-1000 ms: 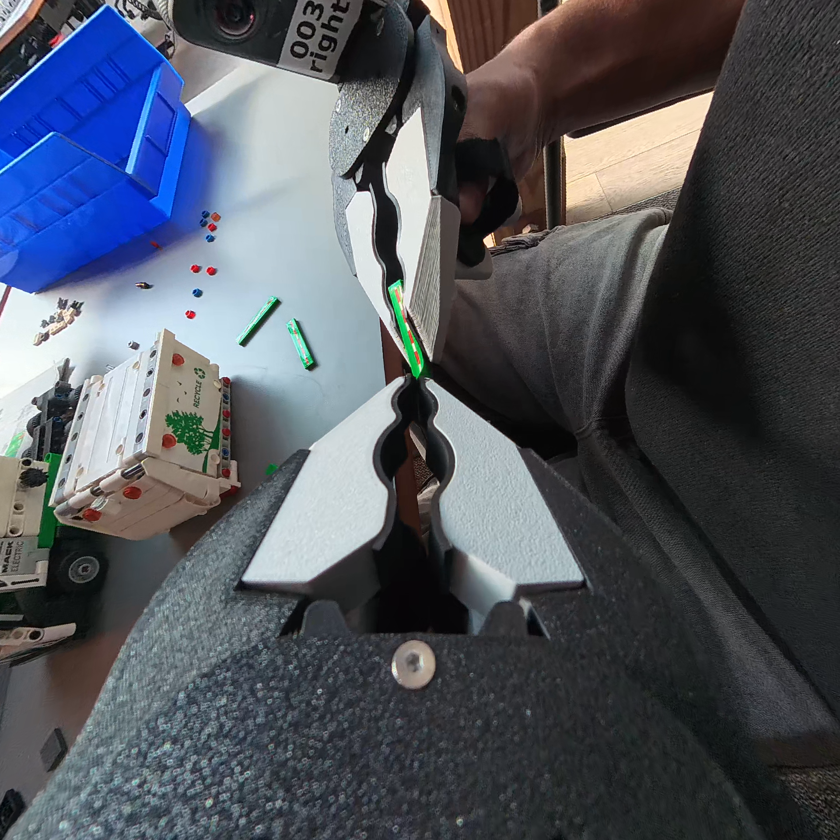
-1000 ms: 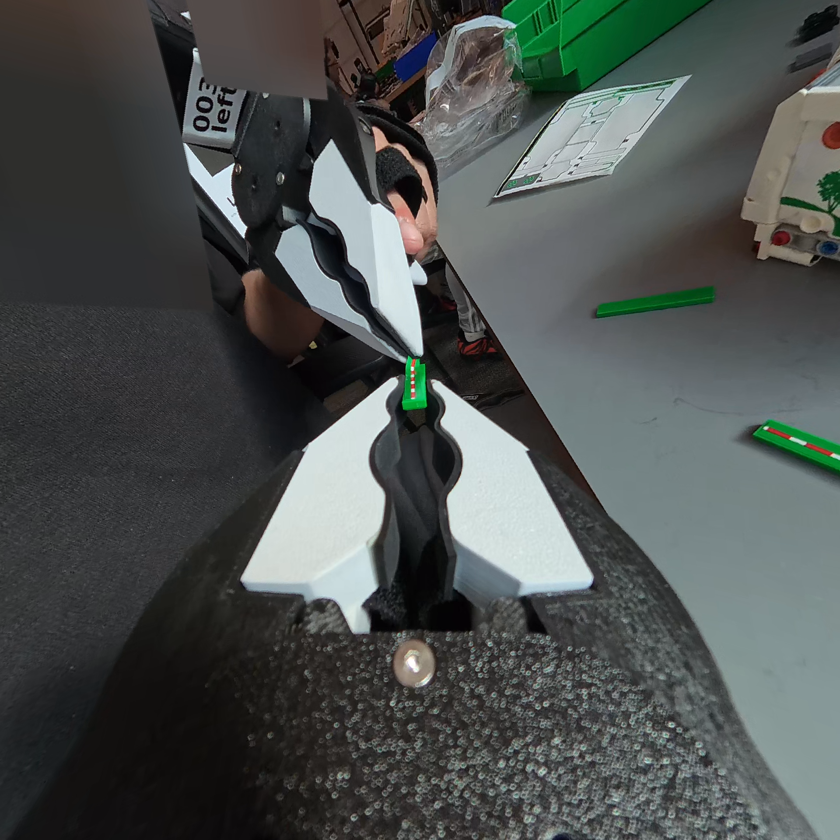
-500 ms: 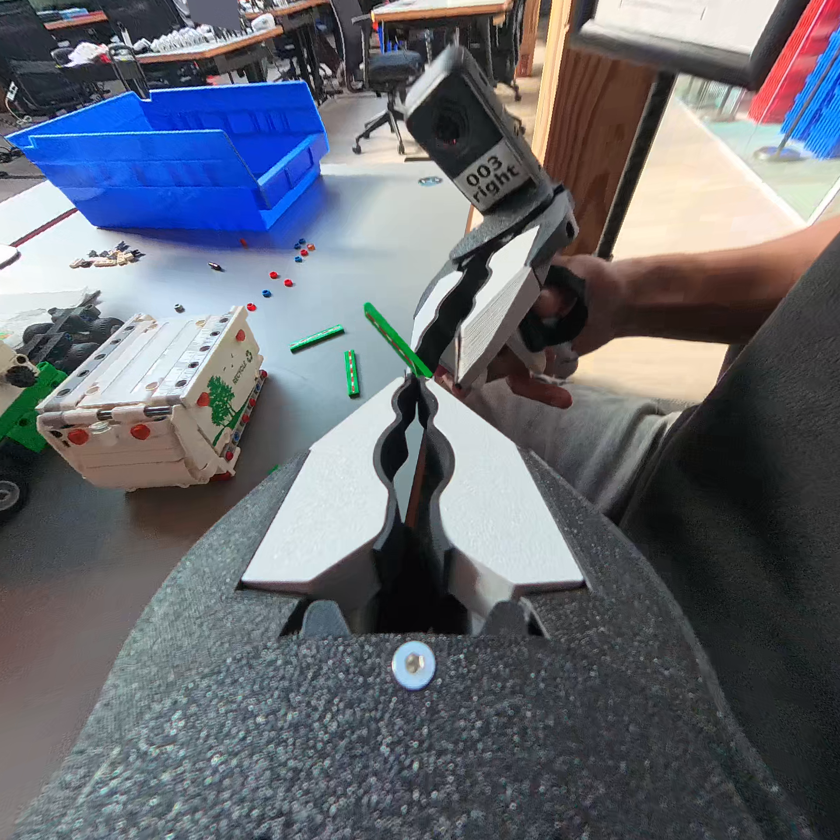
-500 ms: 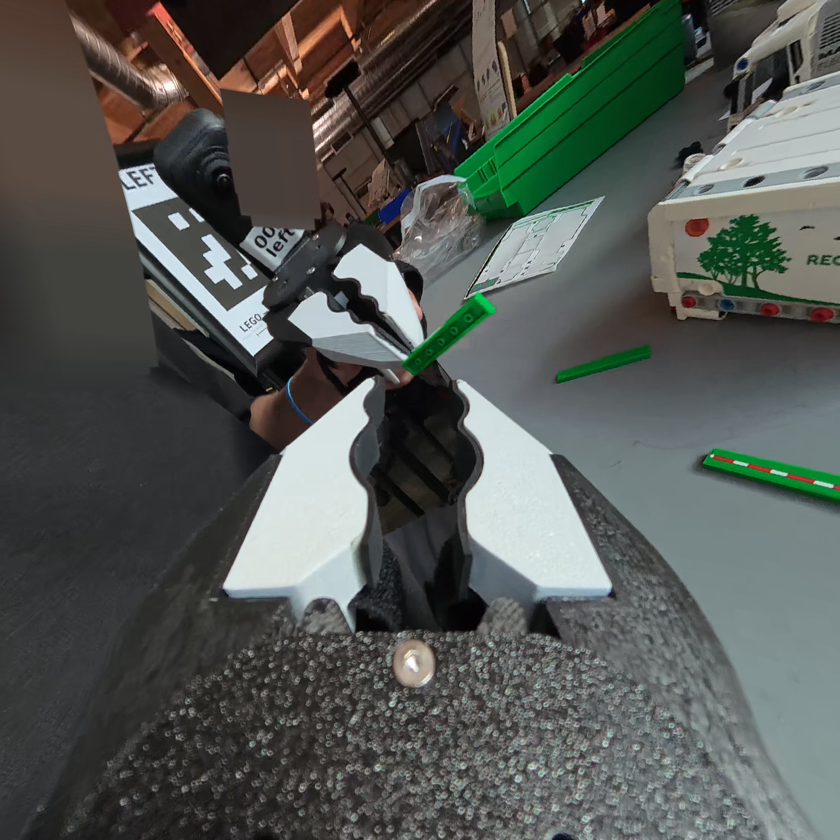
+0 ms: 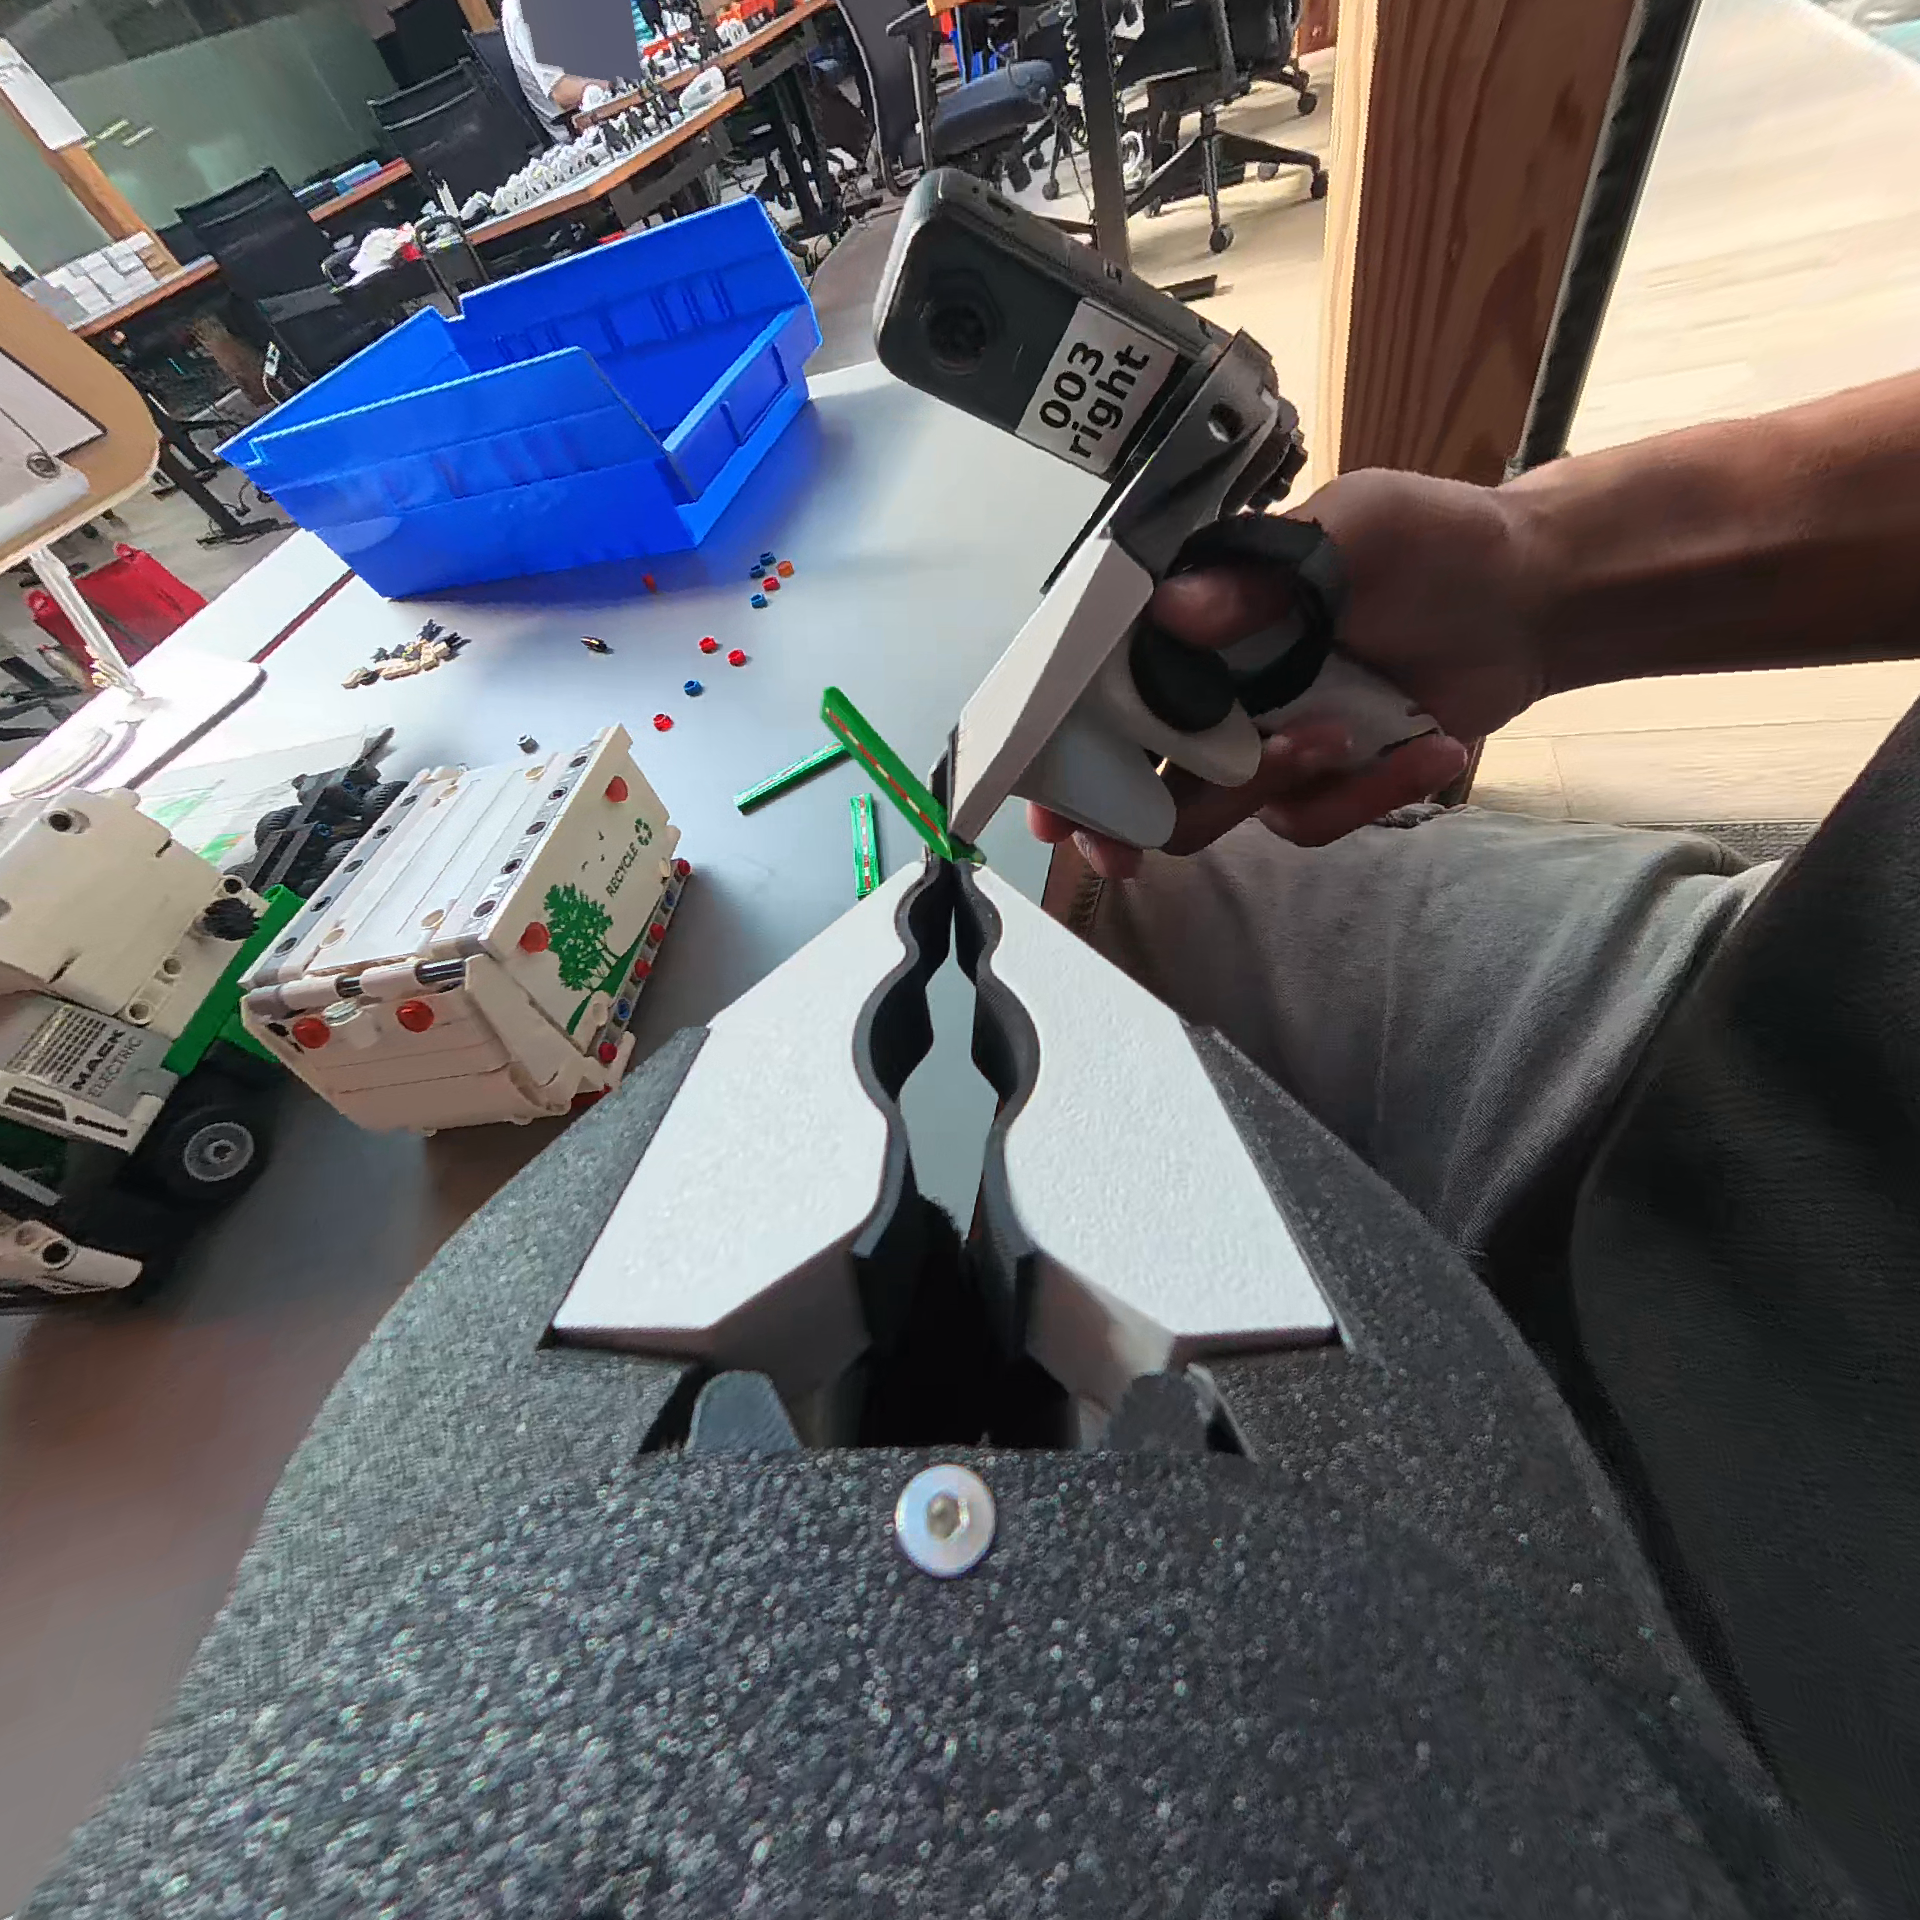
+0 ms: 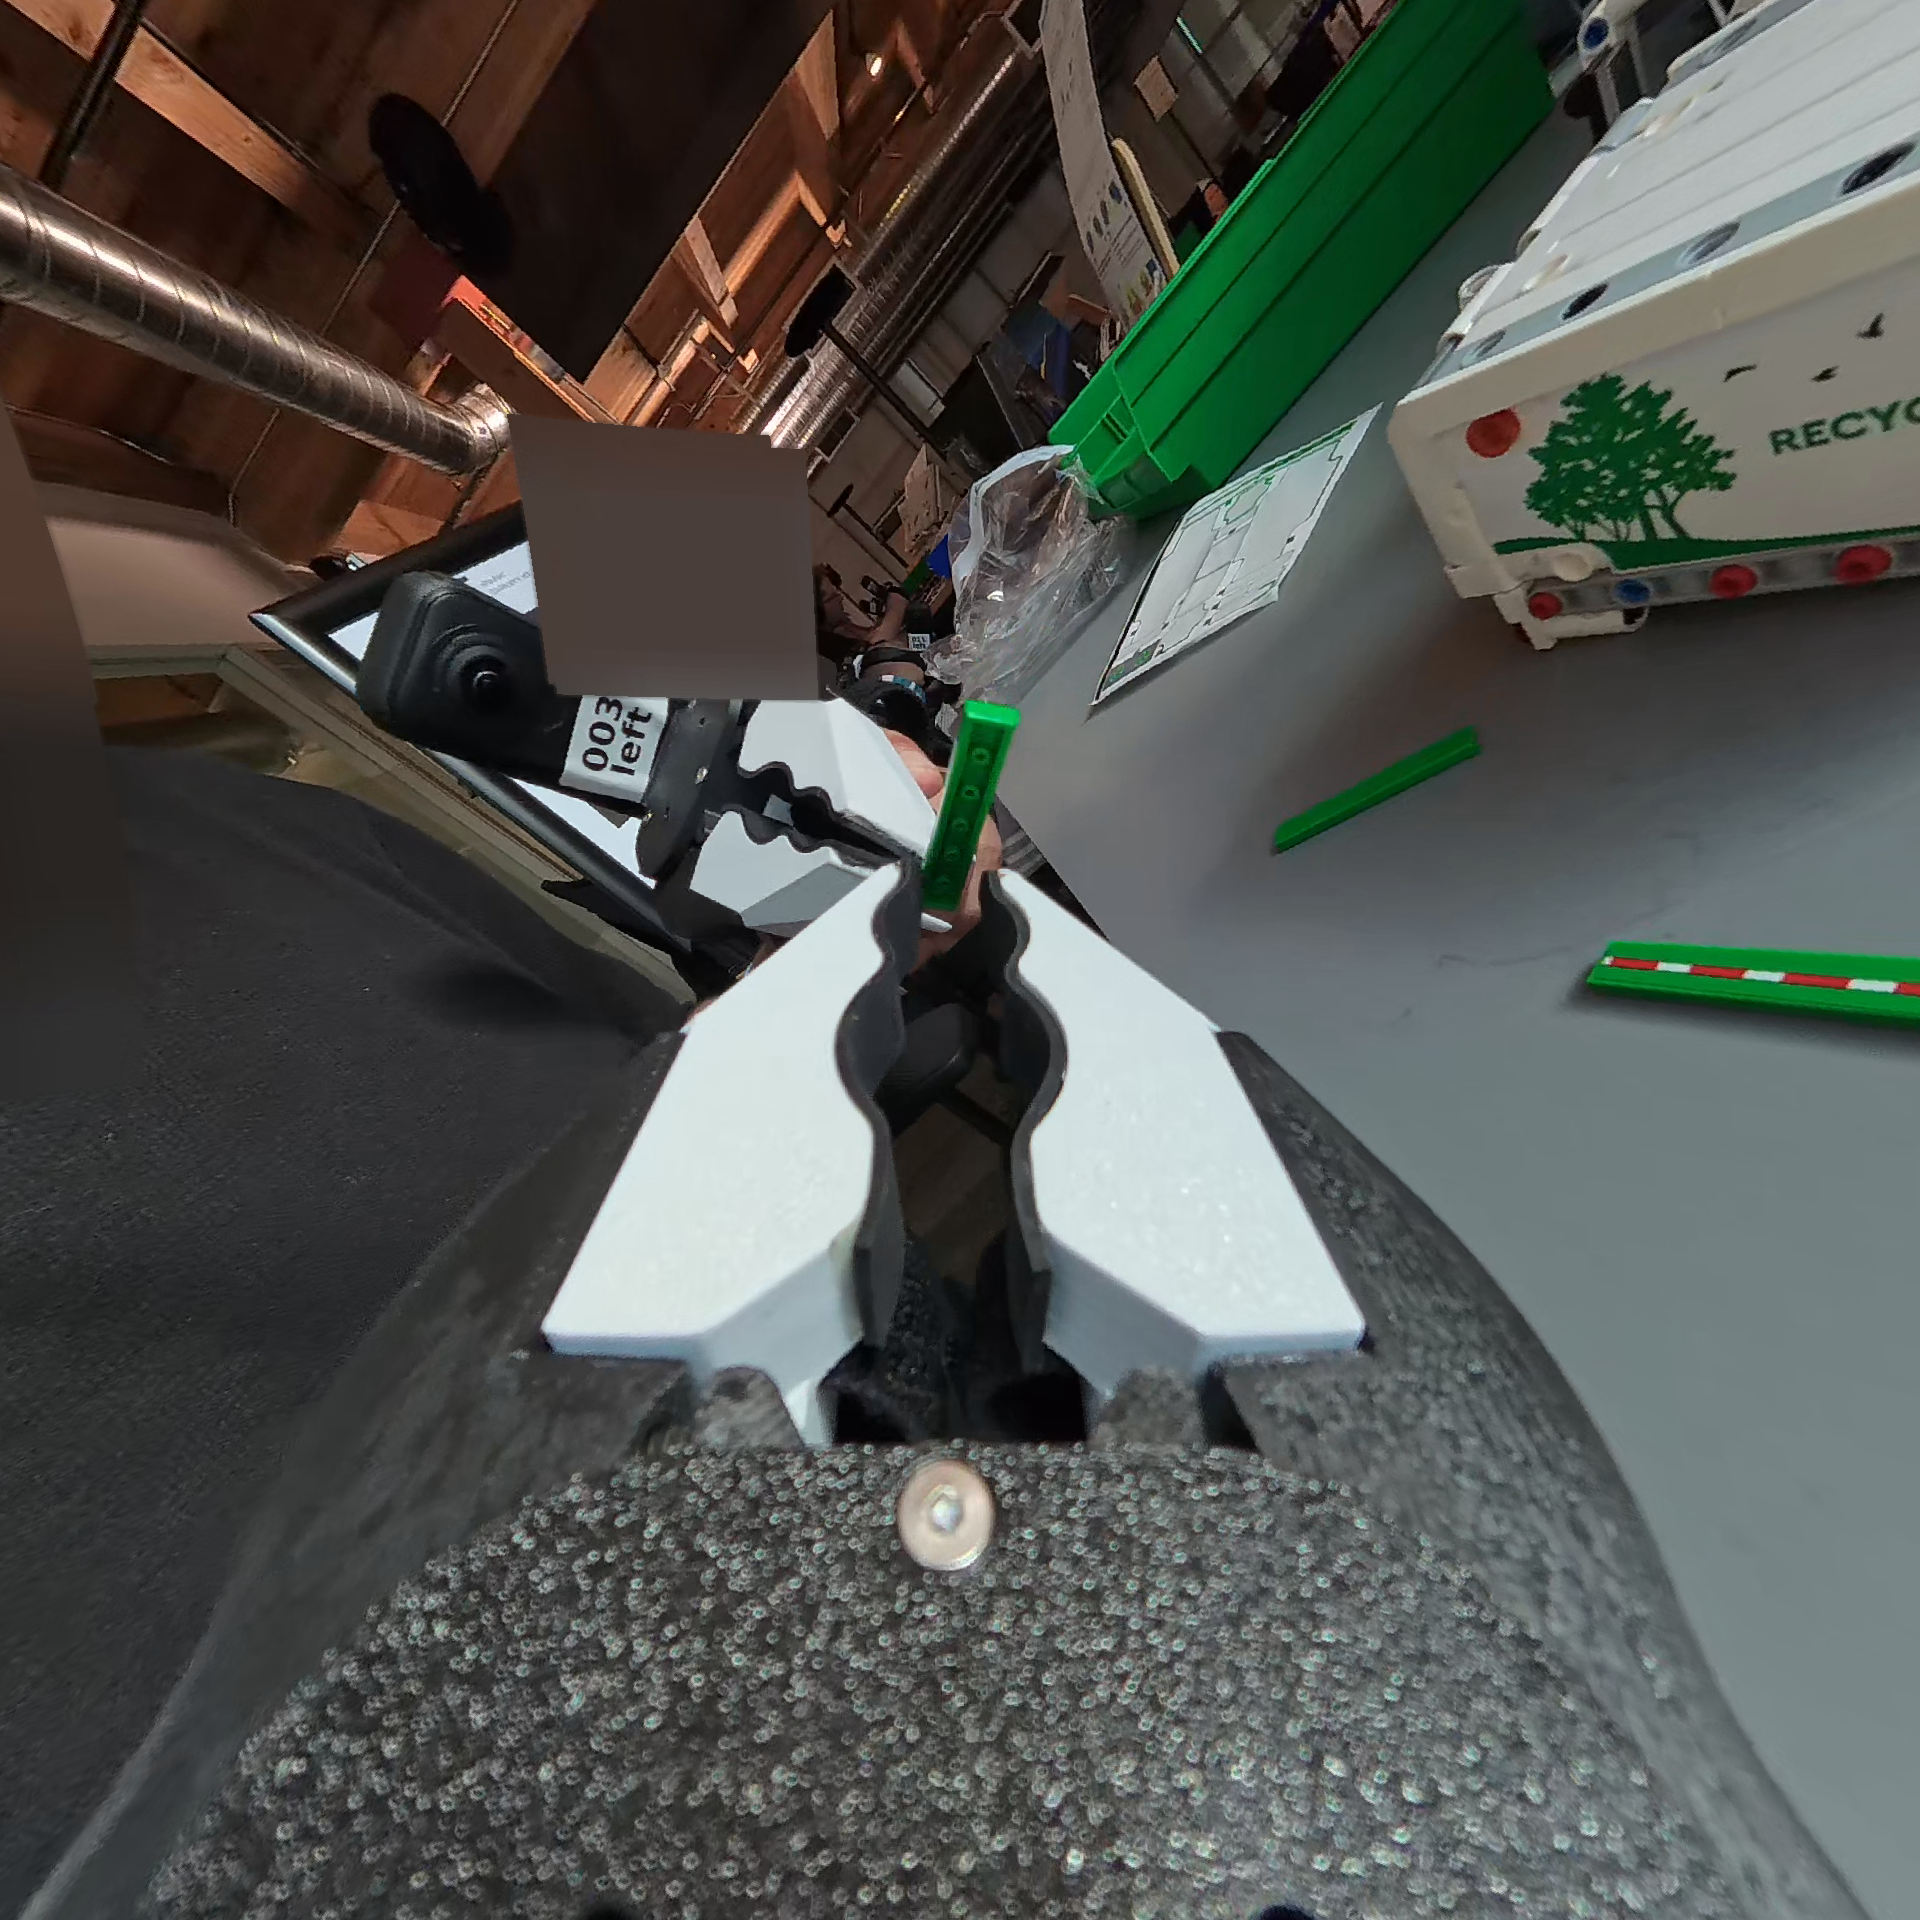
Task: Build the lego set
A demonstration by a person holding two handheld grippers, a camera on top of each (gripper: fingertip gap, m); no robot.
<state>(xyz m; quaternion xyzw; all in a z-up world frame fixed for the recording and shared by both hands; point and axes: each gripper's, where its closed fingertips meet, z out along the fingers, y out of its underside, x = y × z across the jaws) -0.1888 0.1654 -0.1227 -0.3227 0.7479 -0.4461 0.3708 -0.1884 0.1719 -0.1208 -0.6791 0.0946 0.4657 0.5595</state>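
CHANGE: green strip (image 5: 883, 764) passed from right gripper (image 6: 948, 888) to left gripper (image 5: 951, 878), swung up off the lap | GRIP: left pinched shut on its lower end, frame centre; right parted narrowly, empty | MEANING: regrasp judged done, fitting to white truck body (image 5: 468, 914) pending | MATERIAL: rigid glossy plastic, flat, red-white stripe.

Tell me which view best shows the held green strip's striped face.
Left wrist view: the strip shows its red-white stripe, one end pinched by the left tongs. The right wrist view shows only its plain holed back.
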